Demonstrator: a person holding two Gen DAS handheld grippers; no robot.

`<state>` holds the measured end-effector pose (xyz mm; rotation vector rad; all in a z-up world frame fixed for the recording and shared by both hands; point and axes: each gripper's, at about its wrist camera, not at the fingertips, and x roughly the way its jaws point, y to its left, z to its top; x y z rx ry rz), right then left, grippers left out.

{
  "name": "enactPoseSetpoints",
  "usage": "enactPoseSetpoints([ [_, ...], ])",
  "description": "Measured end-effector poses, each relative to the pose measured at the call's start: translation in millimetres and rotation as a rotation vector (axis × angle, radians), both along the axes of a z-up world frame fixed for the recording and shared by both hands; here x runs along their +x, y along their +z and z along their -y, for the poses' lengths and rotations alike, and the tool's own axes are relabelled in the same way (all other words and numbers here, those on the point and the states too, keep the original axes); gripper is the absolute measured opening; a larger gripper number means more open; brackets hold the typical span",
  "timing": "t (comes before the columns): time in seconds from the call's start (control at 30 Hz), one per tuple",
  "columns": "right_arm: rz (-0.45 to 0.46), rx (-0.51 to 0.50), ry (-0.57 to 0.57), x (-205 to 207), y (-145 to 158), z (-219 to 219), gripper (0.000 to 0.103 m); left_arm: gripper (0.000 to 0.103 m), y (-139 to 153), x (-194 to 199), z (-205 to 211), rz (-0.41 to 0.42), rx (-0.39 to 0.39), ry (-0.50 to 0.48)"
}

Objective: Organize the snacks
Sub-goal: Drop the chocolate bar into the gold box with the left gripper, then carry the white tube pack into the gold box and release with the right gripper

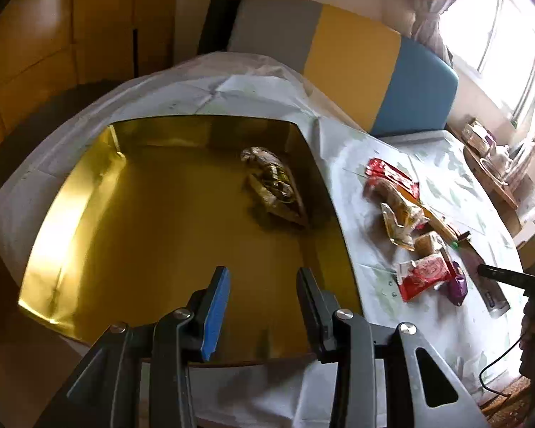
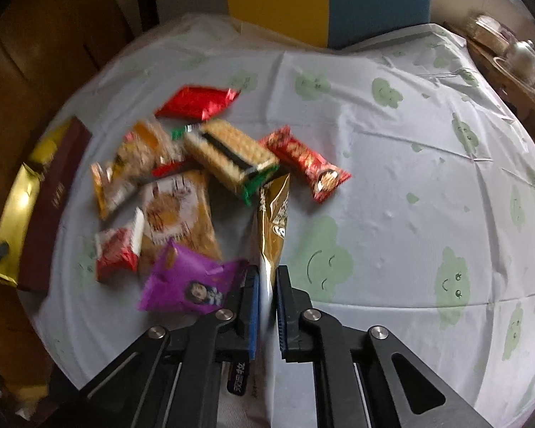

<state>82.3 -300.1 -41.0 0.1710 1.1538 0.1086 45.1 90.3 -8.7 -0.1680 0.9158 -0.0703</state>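
Pinching one end of the crinkly gold-brown foil snack packet (image 2: 273,221), the right gripper (image 2: 266,303) readies it for the shiny gold-lined box (image 1: 71,192); left gripper (image 1: 264,281) hangs narrowly parted, empty, above that box.

Left gripper (image 1: 262,278) over gold box (image 1: 71,192)
Jaws parted, empty; one snack packet (image 1: 274,185) inside at twelve o'clock, loose snacks (image 1: 410,228) at two o'clock.

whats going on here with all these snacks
A person with a gripper in each hand is sorting snacks off the table into a gold box. The right gripper is shut on a gold packet beside the snack pile. The left gripper hangs open and empty over the box, where one packet already lies.
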Motion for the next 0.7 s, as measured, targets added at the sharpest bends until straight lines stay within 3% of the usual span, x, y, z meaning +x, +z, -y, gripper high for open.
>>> enactPoseSetpoints([
  [0.13,0.024,0.052,-0.046,-0.5,7.3,12.9,0.008,0.039,2.8,-3.3,-14.7,0.009,-0.004,0.030],
  [0.37,0.116,0.272,-0.089,-2.3,38.7,18.6,0.008,0.039,3.7,-6.1,-35.2,0.022,-0.008,0.083],
  [0.47,0.134,0.322,-0.036,-0.7,51.6,-8.6,0.008,0.039,3.2,-5.1,-39.1,0.018,-0.021,0.094],
  [0.7,0.135,0.479,0.196,18.4,70.3,-135.4,0.008,0.039,2.7,-8.2,-45.9,0.022,-0.027,0.108],
])
